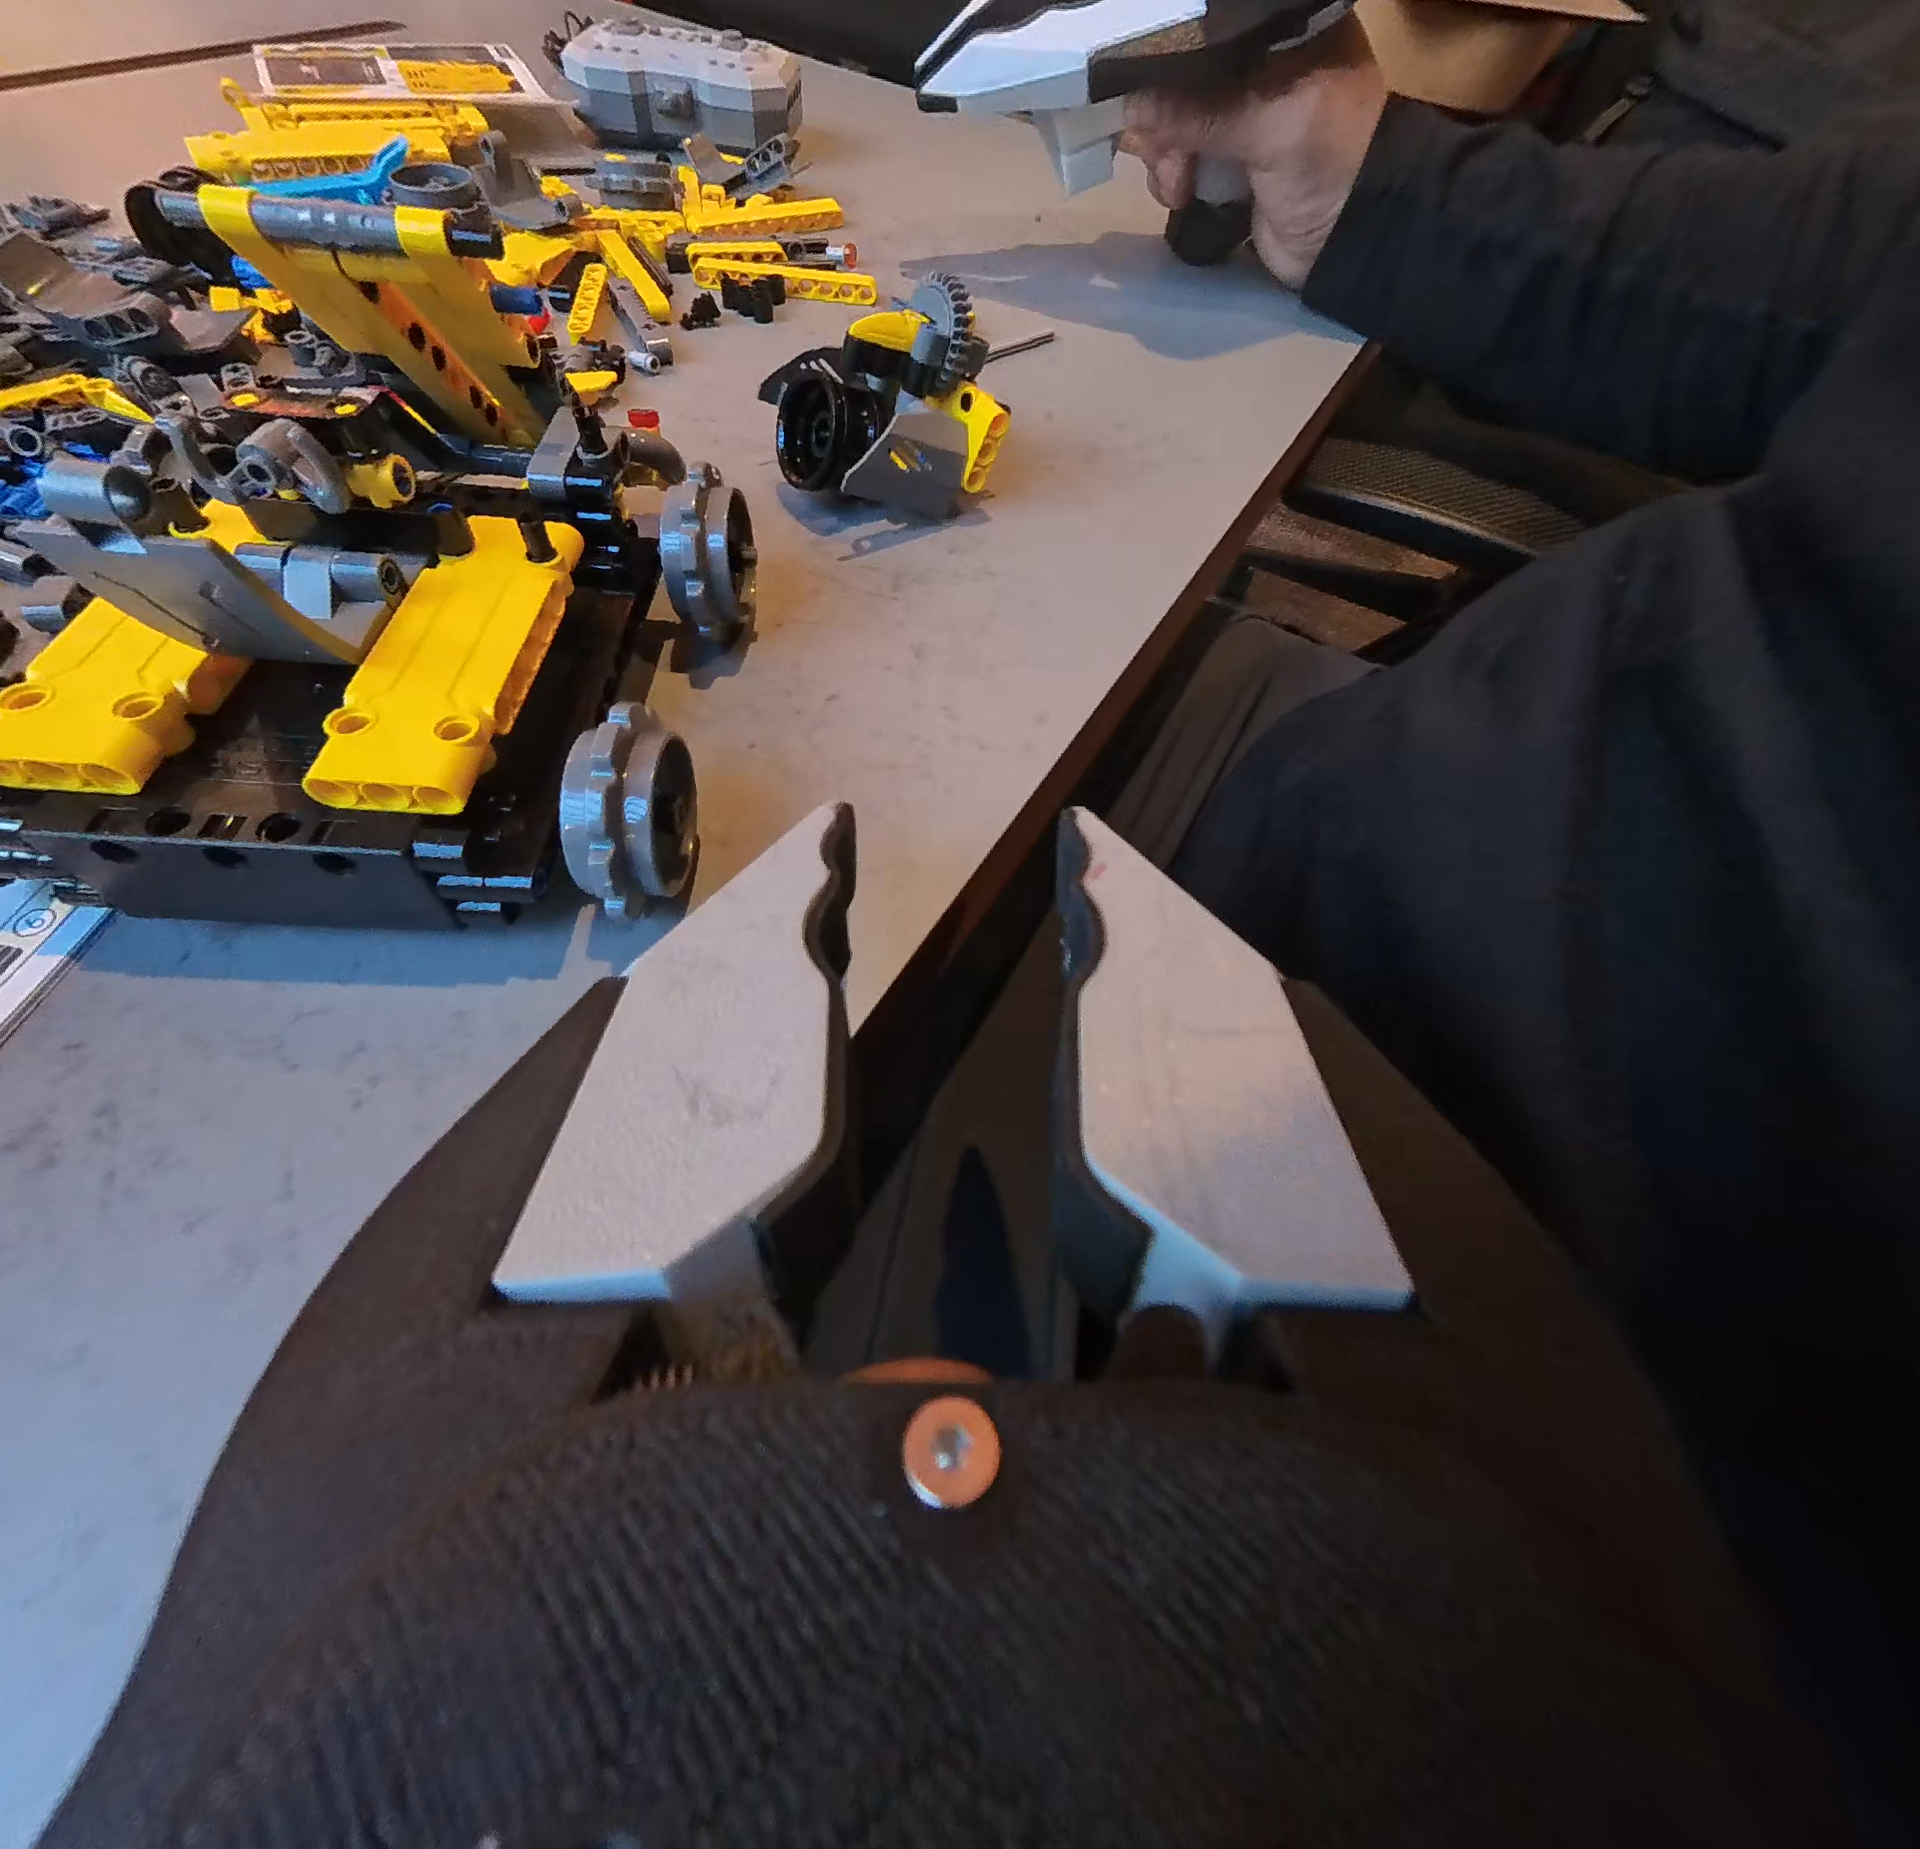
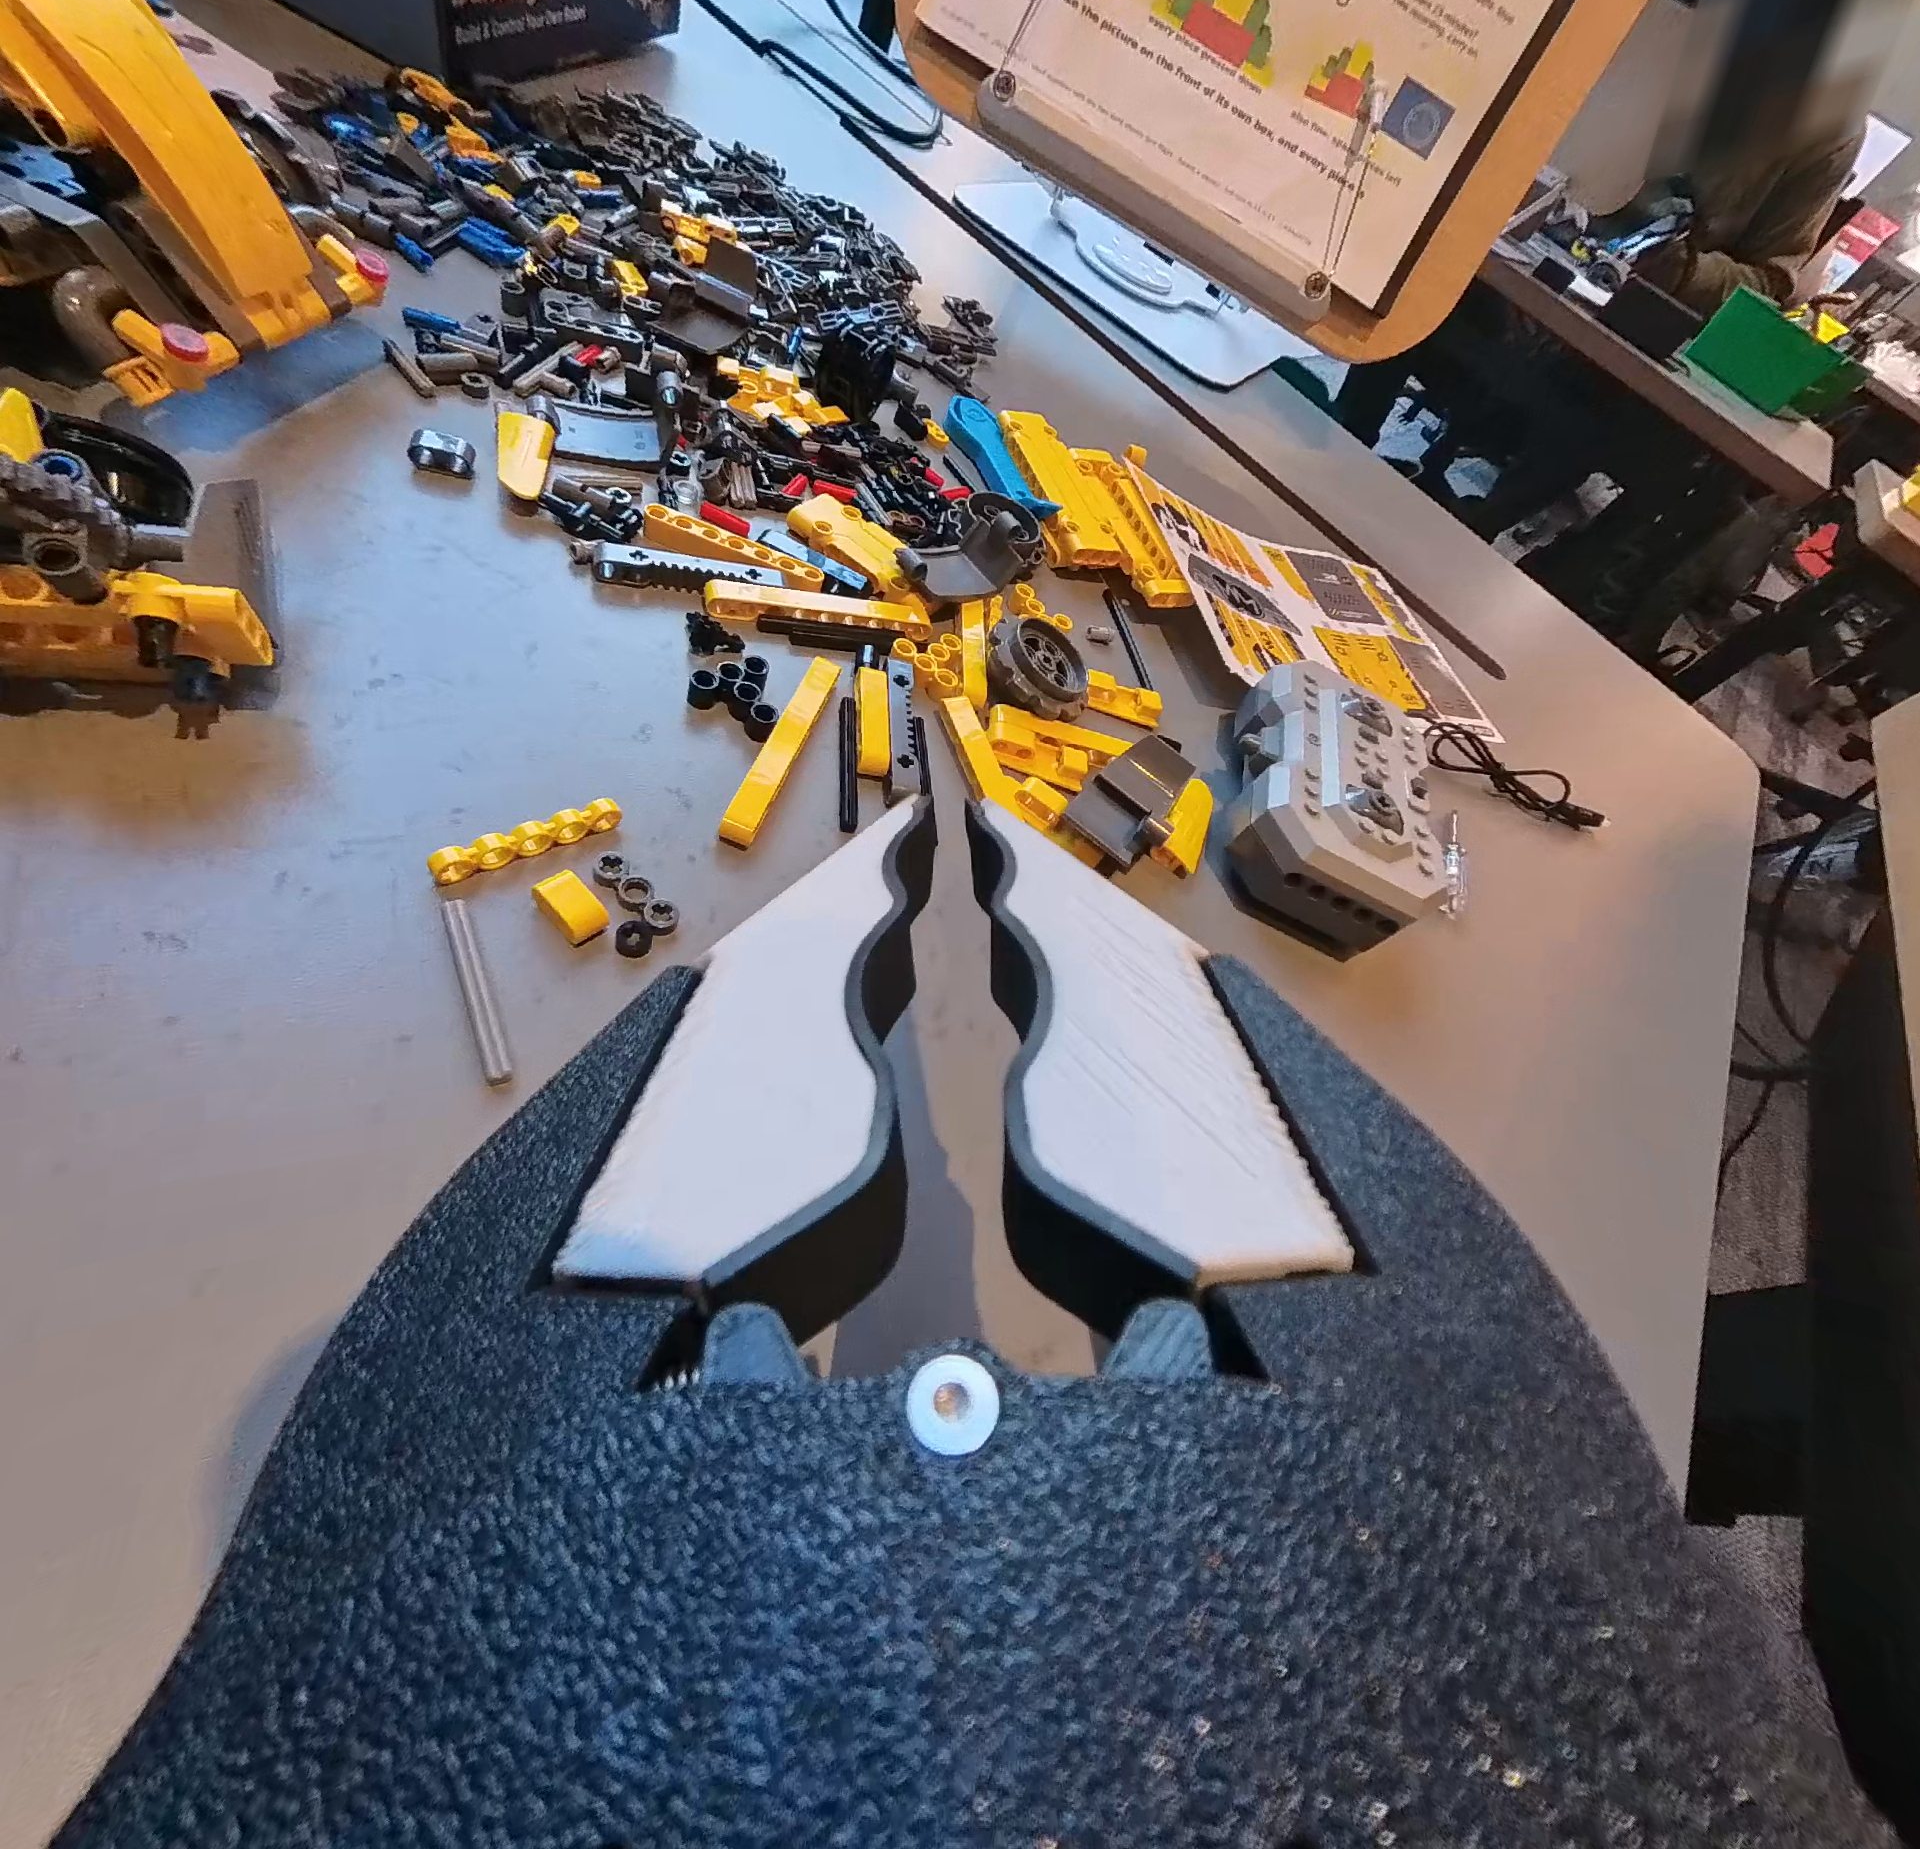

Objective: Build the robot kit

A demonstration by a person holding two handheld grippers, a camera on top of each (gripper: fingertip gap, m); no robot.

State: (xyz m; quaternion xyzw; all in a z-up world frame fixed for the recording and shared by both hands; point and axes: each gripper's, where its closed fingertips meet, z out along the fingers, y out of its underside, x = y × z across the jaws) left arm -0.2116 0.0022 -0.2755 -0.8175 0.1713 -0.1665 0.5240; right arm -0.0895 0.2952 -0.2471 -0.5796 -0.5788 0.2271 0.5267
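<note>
Grey table (image 1: pixel 935 677) strewn with yellow and black bricks. Left wrist view: left gripper (image 1: pixel 956 843) over table edge, jaws apart, empty; half-built vehicle (image 1: pixel 343 594) just left of fingertips, long axis running away leftward. Right wrist view: right gripper (image 2: pixel 948 812) nearly closed, narrow gap, empty; yellow beam (image 2: pixel 781 752) just ahead-left, long axis pointing toward fingertips; grey battery box (image 2: pixel 1330 812) to right.

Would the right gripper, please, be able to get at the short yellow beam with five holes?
Probably yes: the short yellow beam lies alone on bare table, left of the right gripper, with nothing between them.
</note>
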